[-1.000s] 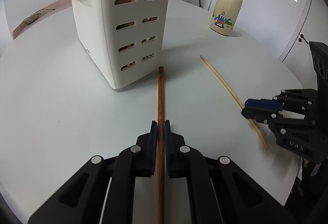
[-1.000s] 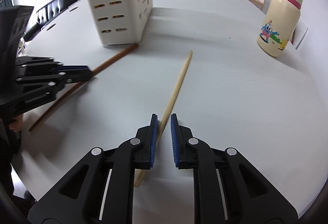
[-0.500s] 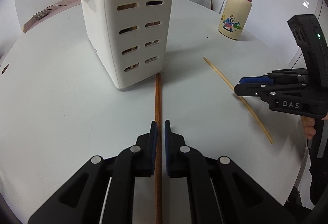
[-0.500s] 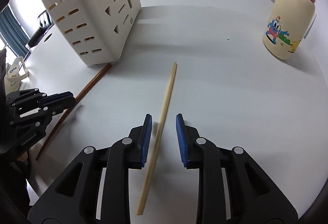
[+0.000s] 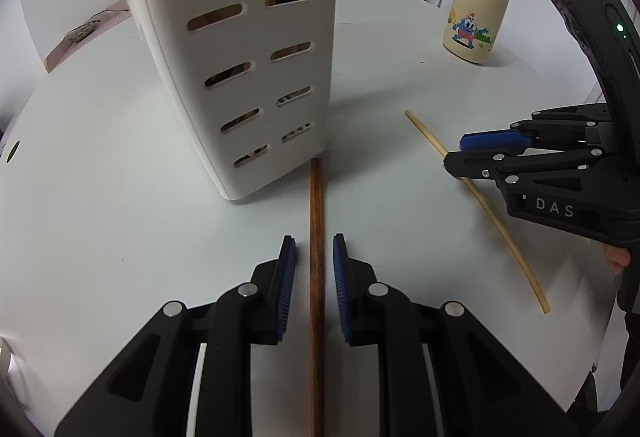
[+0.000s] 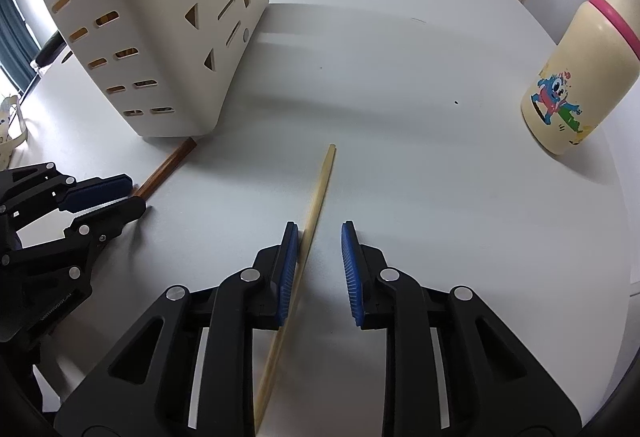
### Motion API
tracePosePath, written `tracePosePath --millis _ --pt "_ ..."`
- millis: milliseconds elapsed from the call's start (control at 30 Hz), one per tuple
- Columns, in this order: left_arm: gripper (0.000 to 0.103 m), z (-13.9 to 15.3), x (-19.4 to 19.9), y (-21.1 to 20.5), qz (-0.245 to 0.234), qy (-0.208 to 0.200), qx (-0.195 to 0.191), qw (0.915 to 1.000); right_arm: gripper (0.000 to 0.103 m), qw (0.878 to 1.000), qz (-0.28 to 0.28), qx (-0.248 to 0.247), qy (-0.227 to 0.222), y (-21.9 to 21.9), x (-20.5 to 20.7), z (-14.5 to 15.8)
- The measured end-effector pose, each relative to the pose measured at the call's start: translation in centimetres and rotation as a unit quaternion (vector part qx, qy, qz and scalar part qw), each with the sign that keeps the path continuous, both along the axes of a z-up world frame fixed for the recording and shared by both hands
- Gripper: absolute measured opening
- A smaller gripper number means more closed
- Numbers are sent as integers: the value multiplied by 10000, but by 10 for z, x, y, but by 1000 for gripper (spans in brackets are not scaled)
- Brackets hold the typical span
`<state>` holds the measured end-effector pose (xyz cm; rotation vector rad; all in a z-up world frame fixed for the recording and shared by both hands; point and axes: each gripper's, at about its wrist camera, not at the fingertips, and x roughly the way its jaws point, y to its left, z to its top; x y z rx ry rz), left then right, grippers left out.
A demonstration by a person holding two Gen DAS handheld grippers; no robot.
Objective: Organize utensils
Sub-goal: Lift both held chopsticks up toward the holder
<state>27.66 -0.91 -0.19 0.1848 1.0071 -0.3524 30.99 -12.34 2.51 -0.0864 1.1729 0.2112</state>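
Note:
A dark brown chopstick (image 5: pixel 317 237) lies on the white table, its far end touching the foot of the cream slotted utensil holder (image 5: pixel 256 49). My left gripper (image 5: pixel 314 249) is open, its pads on either side of the stick without gripping it. A pale bamboo chopstick (image 6: pixel 316 197) lies on the table between the open pads of my right gripper (image 6: pixel 320 237), close to the left pad. The pale stick (image 5: pixel 480 197) and the right gripper (image 5: pixel 472 153) also show in the left wrist view. The holder (image 6: pixel 160 37), brown stick (image 6: pixel 168 169) and left gripper (image 6: pixel 120 197) show in the right wrist view.
A cream bottle with a pink ring and cartoon print (image 5: pixel 478 1) stands at the far right of the round table (image 5: pixel 100 197); it also shows in the right wrist view (image 6: pixel 576 77). The table's edge curves close on the right. Utensils show through the holder's slots.
Both grippers have opened: the left let go of the brown chopstick, and the right's pads spread wider around the pale one. Both moved closer to the holder.

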Motion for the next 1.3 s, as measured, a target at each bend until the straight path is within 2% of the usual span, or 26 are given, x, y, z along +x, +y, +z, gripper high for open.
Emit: tracePosePath --millis 100,233,400,500,633,733,833,1000,1133,1300 --pt "8 0 2 2 89 -37 7 10000 8 9996 -102 258 89 -6 5 0" --pt "8 1 4 6 174 32 -146 9997 5 9958 -280 823 282 -21 10 -1" --pt "7 5 -4 13 180 -30 -259 9995 5 9896 -387 1381 139 -33 1 9" --pt "7 14 -14 19 141 -170 -382 9990 5 9808 -329 1916 -147 -39 -8 23" --pt "7 32 -32 24 10 -440 -622 9971 5 9634 -68 2552 -820 -35 -27 48" --pt "7 49 -45 28 -19 -774 -749 9942 5 9516 95 2715 -1440 -27 -37 70" --pt "7 71 -56 33 -53 -1189 -891 9889 5 9368 396 2847 -1993 -17 -42 91" --pt "7 108 -73 41 -56 -2027 -1087 9732 4 9080 645 3028 -2822 -4 -47 128" --pt "7 134 -73 45 42 -2508 -1341 9587 4 9014 717 2924 -3113 9 -40 150" --pt "7 165 -65 49 155 -2838 -1512 9468 0 9031 743 2778 -3190 8 -29 171"
